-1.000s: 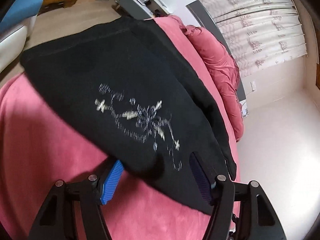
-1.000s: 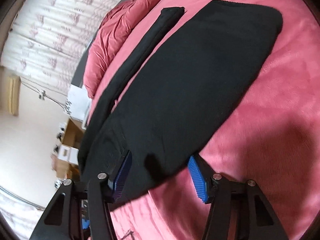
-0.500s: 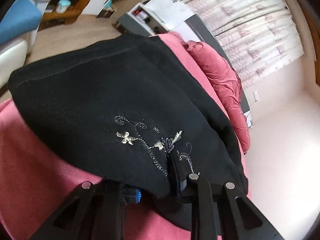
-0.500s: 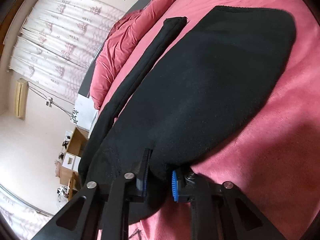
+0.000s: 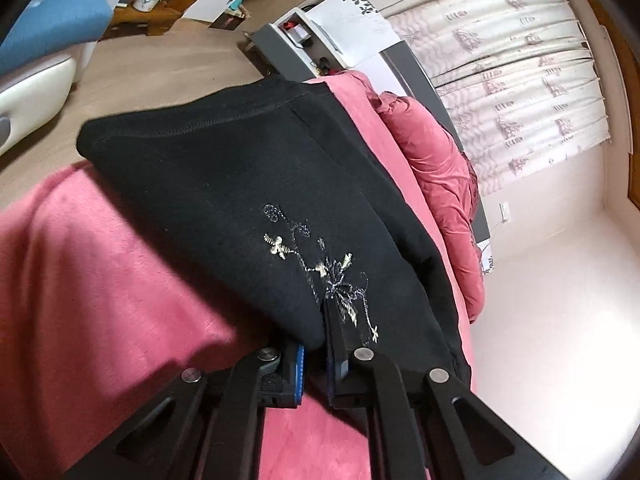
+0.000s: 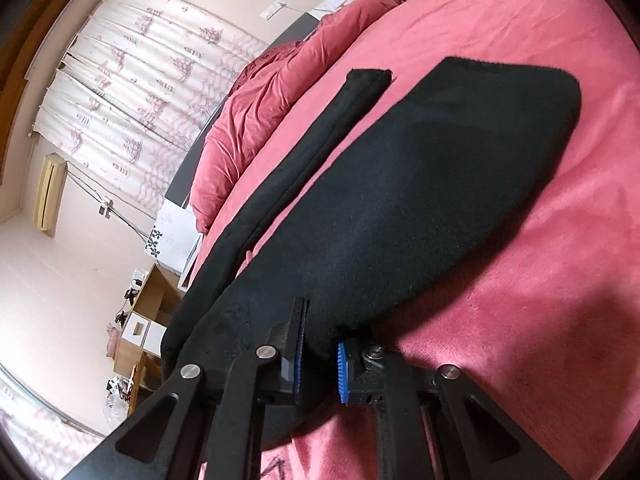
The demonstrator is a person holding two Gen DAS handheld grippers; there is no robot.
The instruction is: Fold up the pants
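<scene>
Black pants (image 5: 224, 184) with pale floral embroidery (image 5: 320, 268) lie on a pink bed cover (image 5: 100, 280). My left gripper (image 5: 316, 356) is shut on the near edge of the pants beside the embroidery and holds that edge a little above the cover. In the right wrist view the pants (image 6: 420, 200) stretch away with one leg wide and the other leg (image 6: 320, 140) a narrow strip beyond it. My right gripper (image 6: 320, 364) is shut on the near edge of the wide leg.
A bunched pink duvet (image 5: 440, 176) lies along the far side of the bed by a grey headboard and patterned curtains (image 5: 520, 80). Wooden floor, a blue and white seat (image 5: 36, 40) and desks lie beyond the bed's edge.
Both grippers were open around the pants' edge a second ago; both closed on the fabric and have lifted it slightly.
</scene>
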